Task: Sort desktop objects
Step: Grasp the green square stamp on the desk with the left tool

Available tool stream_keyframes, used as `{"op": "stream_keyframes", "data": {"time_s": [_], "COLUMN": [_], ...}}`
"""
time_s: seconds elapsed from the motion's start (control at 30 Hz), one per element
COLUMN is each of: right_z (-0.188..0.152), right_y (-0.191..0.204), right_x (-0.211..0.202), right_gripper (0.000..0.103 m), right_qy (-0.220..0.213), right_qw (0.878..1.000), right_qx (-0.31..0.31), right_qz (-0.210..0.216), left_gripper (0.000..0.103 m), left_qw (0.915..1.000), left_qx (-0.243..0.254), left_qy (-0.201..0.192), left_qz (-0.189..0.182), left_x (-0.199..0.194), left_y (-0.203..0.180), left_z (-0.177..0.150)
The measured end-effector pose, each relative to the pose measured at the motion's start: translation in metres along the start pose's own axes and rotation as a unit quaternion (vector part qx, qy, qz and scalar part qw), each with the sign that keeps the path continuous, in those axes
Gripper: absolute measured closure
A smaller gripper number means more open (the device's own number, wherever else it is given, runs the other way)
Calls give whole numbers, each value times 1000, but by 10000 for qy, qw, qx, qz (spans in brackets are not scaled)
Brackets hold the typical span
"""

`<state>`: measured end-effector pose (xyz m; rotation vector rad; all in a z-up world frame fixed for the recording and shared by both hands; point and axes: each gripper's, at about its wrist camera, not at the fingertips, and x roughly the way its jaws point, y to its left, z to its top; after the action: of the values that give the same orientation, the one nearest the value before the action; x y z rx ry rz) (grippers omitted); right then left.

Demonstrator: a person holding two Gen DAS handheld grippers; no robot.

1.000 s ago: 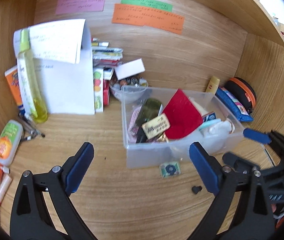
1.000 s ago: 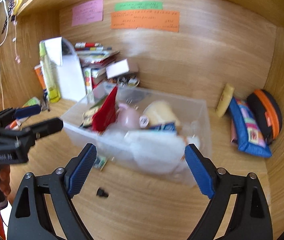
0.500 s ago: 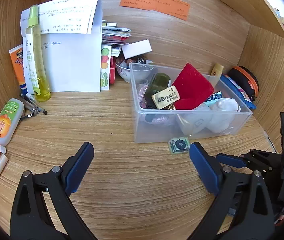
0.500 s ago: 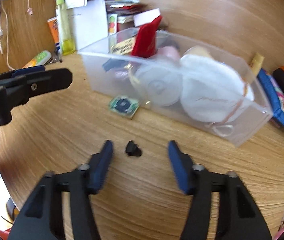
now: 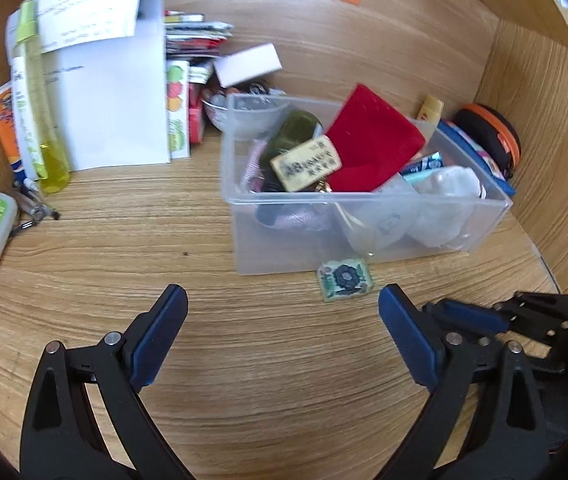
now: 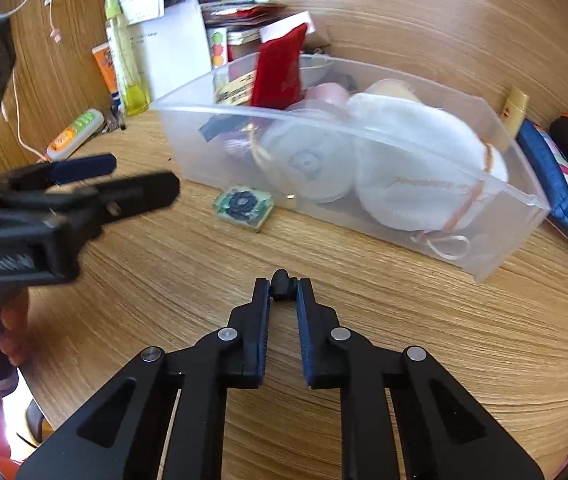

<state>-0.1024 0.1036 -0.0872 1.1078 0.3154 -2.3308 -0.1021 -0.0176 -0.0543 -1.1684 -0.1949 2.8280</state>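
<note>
Two grippers over the wooden counter; right gripper, jaws drawn narrow and pinching a small black piece at the tips, low over the counter in front of the clear plastic bin; left gripper, jaws wide, nothing between them; a green patterned tile lies just beside the bin's front wall; bare wood spreads between the bin and both grippers.

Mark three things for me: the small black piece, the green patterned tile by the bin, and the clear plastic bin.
small black piece (image 6: 282, 283), right wrist view, its top between the gripper pads.
green patterned tile (image 6: 243, 205), right wrist view, the dark flower at its middle.
clear plastic bin (image 5: 284, 252), left wrist view, its bare front wall.
</note>
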Motion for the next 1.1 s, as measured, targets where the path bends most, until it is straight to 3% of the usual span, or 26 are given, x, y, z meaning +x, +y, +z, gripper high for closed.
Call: {"op": "stream_keyframes", "data": {"time_s": [0.27,0.37,0.5,0.8,0.93,1.0,1.07,1.1], "right_z": [1,3,4,2,1,0,-3,-4], "right_y": [-34,-40,-45,-58,-59,-60,-62,-63], "right_x": [-23,-28,-33,-40,-44,-46,-48,-49], "right_gripper": [91,91,91,91,91,91,91,91], "right_qy": [-316,-420,-527,-731,-811,-866,-897,-903], "right_qw": [9990,9986,9981,9955,9944,9936,9931,9929], "right_qx": [324,322,282,365,374,393,422,437], "right_qz": [-13,48,177,483,566,608,629,640], "left_gripper": [7,21,31,36,45,54,70,70], "left_qw": [9991,9981,9979,9956,9951,9950,9951,9950], "left_qx": [347,490,405,358,320,336,398,433], "left_qy": [100,89,366,643,606,583,568,565], "left_qz": [233,354,338,581,717,732,708,695], "left_x": [23,27,40,52,52,50,49,49], "left_y": [-32,-43,-46,-49,-48,-48,-48,-49], "left_z": [8,11,12,11,12,12,10,10]}}
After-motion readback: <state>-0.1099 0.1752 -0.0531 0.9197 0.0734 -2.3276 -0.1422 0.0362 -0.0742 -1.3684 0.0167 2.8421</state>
